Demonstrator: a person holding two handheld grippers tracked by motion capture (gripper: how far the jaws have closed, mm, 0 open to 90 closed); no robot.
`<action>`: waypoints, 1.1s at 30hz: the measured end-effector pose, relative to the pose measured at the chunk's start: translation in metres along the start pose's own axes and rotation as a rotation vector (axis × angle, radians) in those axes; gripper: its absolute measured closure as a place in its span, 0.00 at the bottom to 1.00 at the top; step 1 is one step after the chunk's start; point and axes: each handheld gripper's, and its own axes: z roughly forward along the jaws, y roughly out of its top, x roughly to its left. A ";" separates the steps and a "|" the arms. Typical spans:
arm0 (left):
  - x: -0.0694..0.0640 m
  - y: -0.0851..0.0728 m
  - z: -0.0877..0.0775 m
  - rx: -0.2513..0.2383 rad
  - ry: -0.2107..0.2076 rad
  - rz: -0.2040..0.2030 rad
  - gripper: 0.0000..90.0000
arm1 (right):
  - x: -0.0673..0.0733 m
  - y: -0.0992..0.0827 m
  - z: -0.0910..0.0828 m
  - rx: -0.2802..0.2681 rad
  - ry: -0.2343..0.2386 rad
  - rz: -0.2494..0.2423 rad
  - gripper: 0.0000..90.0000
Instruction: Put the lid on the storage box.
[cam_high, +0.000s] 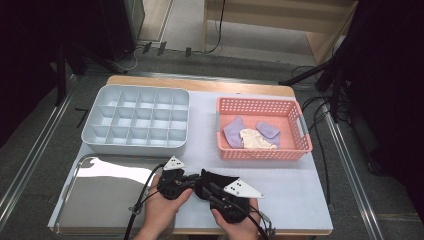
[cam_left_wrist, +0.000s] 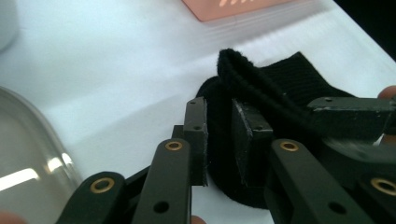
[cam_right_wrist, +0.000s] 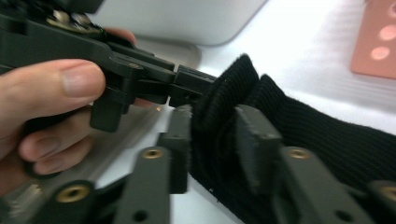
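Sock: a black sock (cam_high: 212, 186) lies on the white desk (cam_high: 280, 175) near its front edge, right of the steel tray (cam_high: 100, 192) and in front of the pink basket (cam_high: 265, 129); its ribbed cuff (cam_left_wrist: 261, 84) is bunched up between the two tools.
Left tool: the left tool (cam_high: 191, 183) reaches the cuff from the tray side; in the left gripper view its jaws stand partly open around a fold of the sock, the pads (cam_left_wrist: 247, 135) near the fabric, and I cannot tell whether they bite.
Right tool: the right tool (cam_high: 206, 189) comes in from the front; in the right gripper view its jaws are partly open with cuff ribs (cam_right_wrist: 224, 116) between them, not squeezed flat.
Step, as I judge it: working the cuff, probably to fold or roll the sock before it goes into the grey divider box (cam_high: 137, 120) at the back left.
Doing it well: take one cuff layer per tool, close firmly before pulling, keep the tools close and level so the knit does not slip out.
Risk: loose pads may drop the fold; the tools sit nearly touching and could knock each other.
Others: pale socks (cam_high: 250, 135) wait in the basket.
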 end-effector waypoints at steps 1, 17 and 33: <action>0.002 0.000 -0.003 -0.012 0.005 -0.005 0.83 | -0.002 0.001 -0.005 -0.019 0.016 0.003 0.67; 0.007 -0.004 -0.004 0.019 -0.006 0.014 0.78 | -0.064 -0.024 -0.054 0.004 -0.173 0.247 0.61; -0.011 -0.006 0.012 0.038 -0.045 0.051 0.84 | -0.078 -0.020 -0.055 0.014 -0.201 0.213 0.94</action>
